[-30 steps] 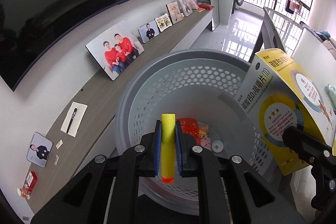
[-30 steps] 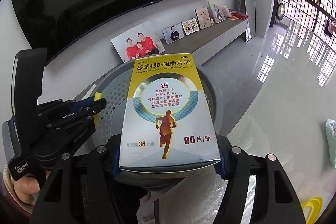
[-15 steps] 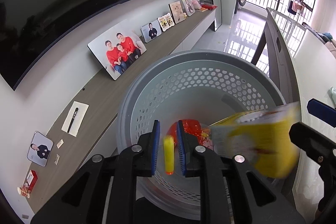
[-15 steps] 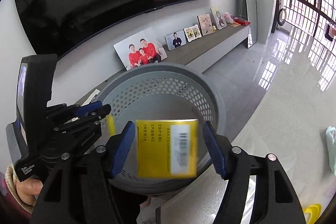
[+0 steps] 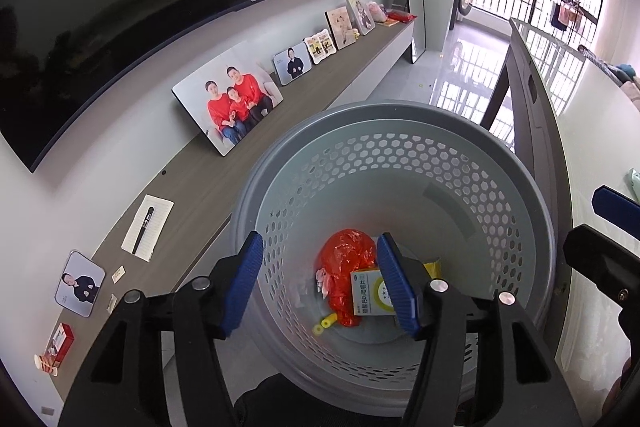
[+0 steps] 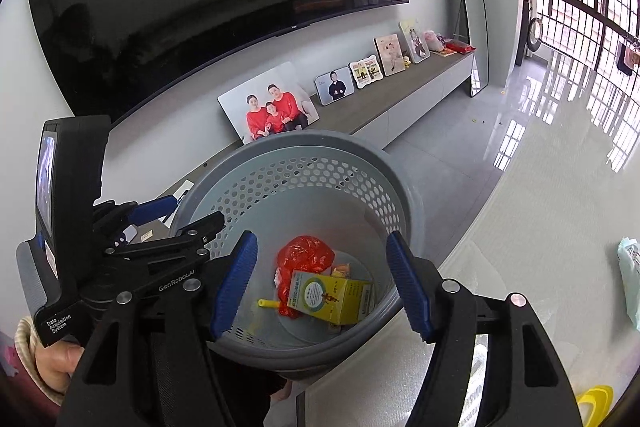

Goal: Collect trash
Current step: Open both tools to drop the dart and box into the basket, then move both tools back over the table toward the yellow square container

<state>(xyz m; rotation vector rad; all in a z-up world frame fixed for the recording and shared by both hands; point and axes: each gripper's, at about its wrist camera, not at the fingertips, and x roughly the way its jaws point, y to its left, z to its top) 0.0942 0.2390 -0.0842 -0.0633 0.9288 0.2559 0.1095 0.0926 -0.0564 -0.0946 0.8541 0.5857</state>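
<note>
Big grey perforated laundry-style basket [image 5: 400, 131] fills both views, serving as the bin, its honeycomb wall running all the way round. Down on its floor lies the trash: a crumpled red plastic bag [image 6: 304, 255] at about twelve o'clock of the pile, the yellow medicine box [image 6: 332, 297] lying on its side against the bag at four o'clock, and the little yellow foam tube [image 6: 269, 303] at nine o'clock of the box, flat on the bottom. Above the rim hangs the left gripper [image 5: 320, 283], jaws just sprung apart, blue pads wide, nothing between them. The right gripper [image 6: 324, 283] hangs beside it, jaws wide too, empty, the box well below in the basket.
</note>
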